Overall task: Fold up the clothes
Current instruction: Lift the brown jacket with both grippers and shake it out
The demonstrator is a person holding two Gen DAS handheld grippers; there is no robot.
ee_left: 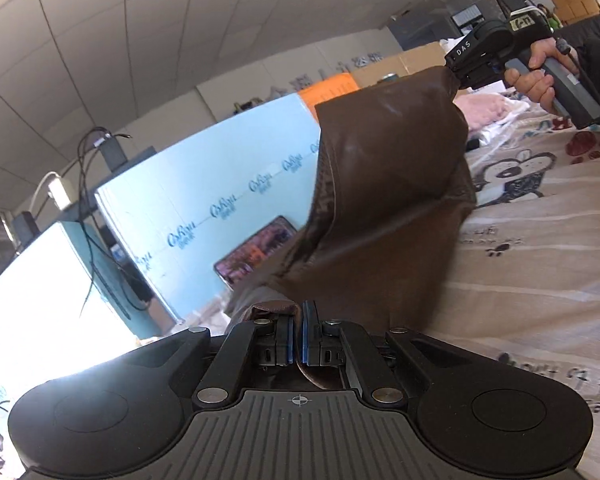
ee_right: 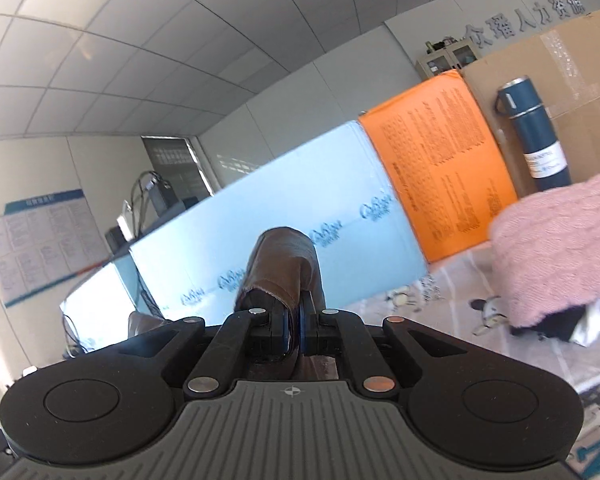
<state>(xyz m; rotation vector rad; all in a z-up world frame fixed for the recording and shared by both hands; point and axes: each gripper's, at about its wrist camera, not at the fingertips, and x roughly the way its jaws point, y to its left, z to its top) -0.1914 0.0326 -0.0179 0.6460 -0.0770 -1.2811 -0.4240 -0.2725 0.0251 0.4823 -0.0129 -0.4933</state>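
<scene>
Brown leather-look garment [ee_left: 388,184] stretched in the air between both tools, above the bed [ee_left: 540,264].
Left tool [ee_left: 298,336] and right tool [ee_right: 296,320] are each clamped tight on an edge, likely to spread it flat; only the right view shows the pink knit [ee_right: 556,248] and flask [ee_right: 536,136] toward the bed's far edge.
</scene>
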